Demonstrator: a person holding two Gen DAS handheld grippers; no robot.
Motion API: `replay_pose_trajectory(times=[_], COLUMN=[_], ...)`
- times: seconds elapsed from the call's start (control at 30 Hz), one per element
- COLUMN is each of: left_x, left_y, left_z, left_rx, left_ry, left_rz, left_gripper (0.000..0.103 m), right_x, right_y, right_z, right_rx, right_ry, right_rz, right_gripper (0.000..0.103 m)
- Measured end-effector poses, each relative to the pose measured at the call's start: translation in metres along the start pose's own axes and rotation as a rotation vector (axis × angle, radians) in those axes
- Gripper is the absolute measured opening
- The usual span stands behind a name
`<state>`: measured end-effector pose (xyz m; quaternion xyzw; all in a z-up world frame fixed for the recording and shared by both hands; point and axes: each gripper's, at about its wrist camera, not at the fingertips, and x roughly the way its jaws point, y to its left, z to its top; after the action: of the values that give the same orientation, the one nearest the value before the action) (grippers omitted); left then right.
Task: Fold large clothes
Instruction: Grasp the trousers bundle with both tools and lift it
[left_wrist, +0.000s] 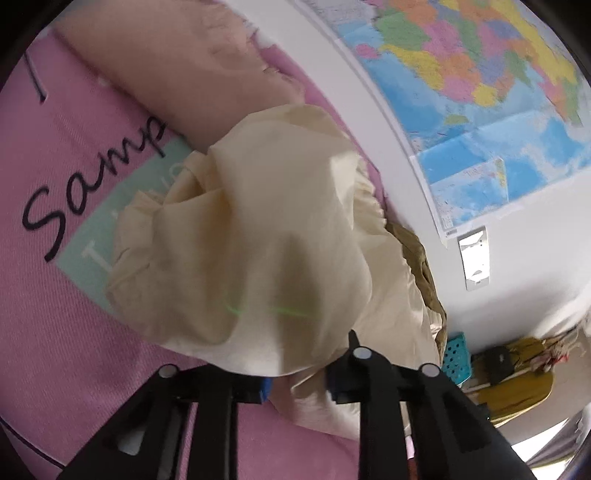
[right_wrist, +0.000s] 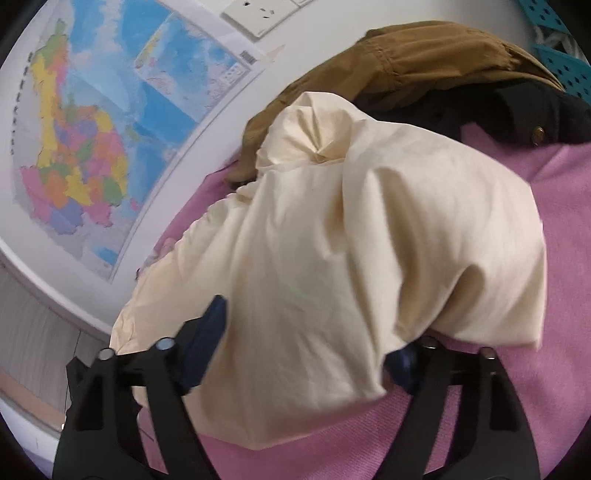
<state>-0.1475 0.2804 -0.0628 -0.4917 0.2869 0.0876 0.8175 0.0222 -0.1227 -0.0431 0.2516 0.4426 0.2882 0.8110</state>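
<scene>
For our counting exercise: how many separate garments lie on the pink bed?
3: cream garment in front, brown garment behind it by the wall, black garment beside the brown. More may be hidden.

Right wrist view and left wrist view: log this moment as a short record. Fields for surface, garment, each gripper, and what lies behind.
surface: pink bedspread
garment: cream garment, bunched, not yet folded flat
left gripper: fingertips hidden under the cream cloth; grip unclear
right gripper: jaws wide, cloth bulk between them; grip unclear
behind: brown garment and dark garment, piled by the wall
wall: map
</scene>
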Motion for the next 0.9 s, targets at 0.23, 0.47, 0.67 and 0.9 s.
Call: replay_pose_trajectory(times=[0.23, 0.47, 0.67, 0.9], left_x=[0.007, 0.020, 0.001, -0.032], left_y=[0.013, 0.000, -0.005, -0.032], left_z=[0.006, 0.011, 0.016, 0.041], left_rx=[-0.005, 0.088, 0.100, 0.159], left_ry=[0.046, 0.065, 0.038, 0.008], left_rz=[-0.040, -0.011, -0.070, -0.157], left_gripper=[0.029, 0.021, 0.010, 0.009], right_x=[0.016, 0.029, -0.002, -0.033], right_y=[-0.001, -0.007, 0.032, 0.084], right_z=[0.005, 0.008, 0.017, 0.035], right_rx=[0.019, 0.051, -0.096, -0.243], right_ry=[0.036, 0.092, 0.041, -0.030], right_rz=[-0.008, 0.149, 0.225, 0.285], right_gripper=[0.099, 0.031, 0.017, 0.016])
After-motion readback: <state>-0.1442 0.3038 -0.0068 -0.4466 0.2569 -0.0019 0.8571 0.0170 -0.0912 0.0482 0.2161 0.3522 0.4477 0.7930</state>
